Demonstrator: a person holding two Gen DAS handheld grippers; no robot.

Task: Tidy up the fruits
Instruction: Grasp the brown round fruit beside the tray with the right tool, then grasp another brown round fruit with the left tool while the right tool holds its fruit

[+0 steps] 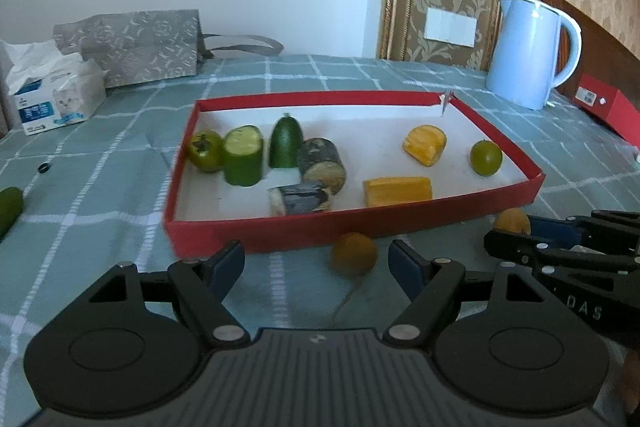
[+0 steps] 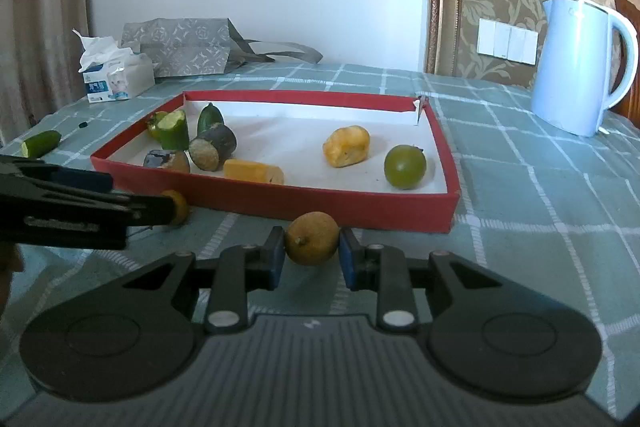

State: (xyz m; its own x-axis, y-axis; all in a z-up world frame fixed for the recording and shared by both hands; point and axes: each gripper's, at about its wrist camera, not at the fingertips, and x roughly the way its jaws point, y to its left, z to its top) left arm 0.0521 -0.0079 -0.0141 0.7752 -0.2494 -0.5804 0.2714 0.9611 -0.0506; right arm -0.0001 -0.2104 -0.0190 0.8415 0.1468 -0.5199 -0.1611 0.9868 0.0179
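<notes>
Right hand-held gripper [image 2: 311, 255] has its pads on both sides of a small brown-yellow round fruit [image 2: 312, 243], touching or nearly so; I'd call it grasping, though whether it's fully clenched is hard to tell from this angle. That fruit sits on the checked cloth of the counter [image 2: 520, 219], just in front of the red tray [image 2: 360, 205] near wall. Left hand-held gripper [image 1: 316, 263] is released, jaws wide, with a second round fruit [image 1: 354, 253] just ahead and slightly right of centre, also outside the tray and near its front wall. Both fruits are roughly spherical, so no long axis to align to. Tray lies straight ahead of both grippers. Inside it: green pieces and dark cut pieces at left, yellow chunks mid, a green round fruit [image 2: 405, 166] at right. Next move is likely lift over the near wall and forward; low wall, clip risk if the lift is shallow.
</notes>
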